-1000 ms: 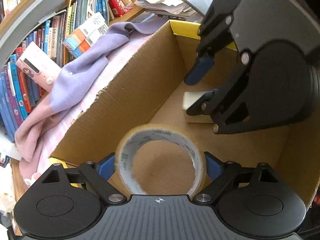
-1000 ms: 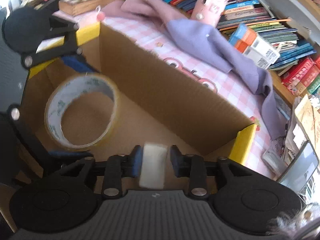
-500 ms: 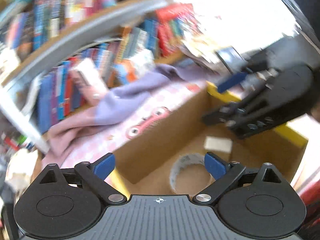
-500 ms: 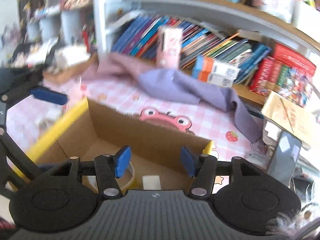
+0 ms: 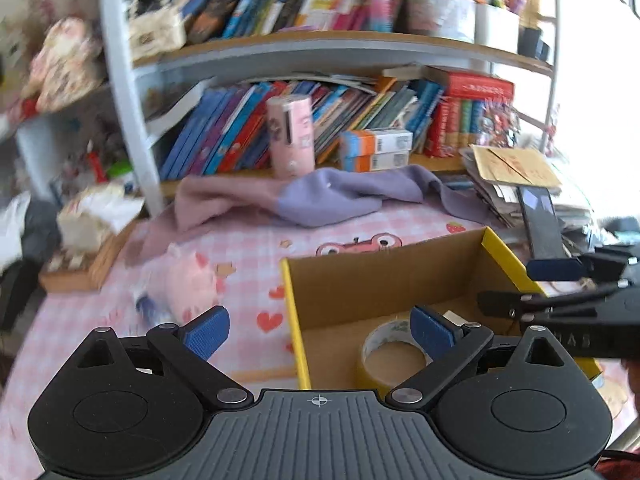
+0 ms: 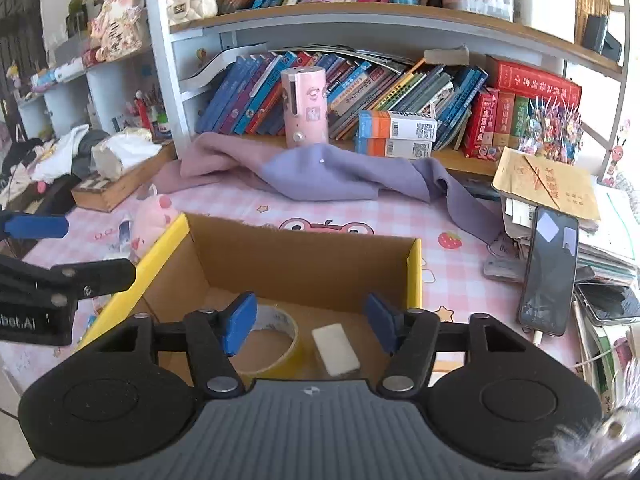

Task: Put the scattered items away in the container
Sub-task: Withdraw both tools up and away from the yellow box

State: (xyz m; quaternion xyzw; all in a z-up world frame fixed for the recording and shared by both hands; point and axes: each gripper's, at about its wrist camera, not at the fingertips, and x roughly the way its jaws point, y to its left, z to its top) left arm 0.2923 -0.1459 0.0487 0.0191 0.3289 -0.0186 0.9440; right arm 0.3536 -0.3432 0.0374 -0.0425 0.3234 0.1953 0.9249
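A cardboard box with yellow rims [image 6: 304,258] [image 5: 384,280] stands on the pink checked tablecloth. Inside it lie a roll of clear tape [image 6: 276,338] [image 5: 390,354] and a white eraser [image 6: 335,350], one corner of which shows in the left wrist view [image 5: 454,316]. My right gripper [image 6: 312,320] is open and empty, raised above the box's near side. My left gripper [image 5: 320,330] is open and empty, raised over the box's left rim. A pink plush pig [image 5: 180,284] [image 6: 154,216] lies on the cloth left of the box.
A purple and pink cloth [image 6: 320,176] lies behind the box. A pink cylinder [image 6: 304,108] and orange cartons [image 6: 396,134] stand by the shelved books. A phone [image 6: 548,268] leans on a paper pile at right. A wooden tissue box [image 6: 120,168] sits at left.
Both grippers opened, released the tape and the eraser into the box, and lifted up and back. The view now takes in the shelf and table.
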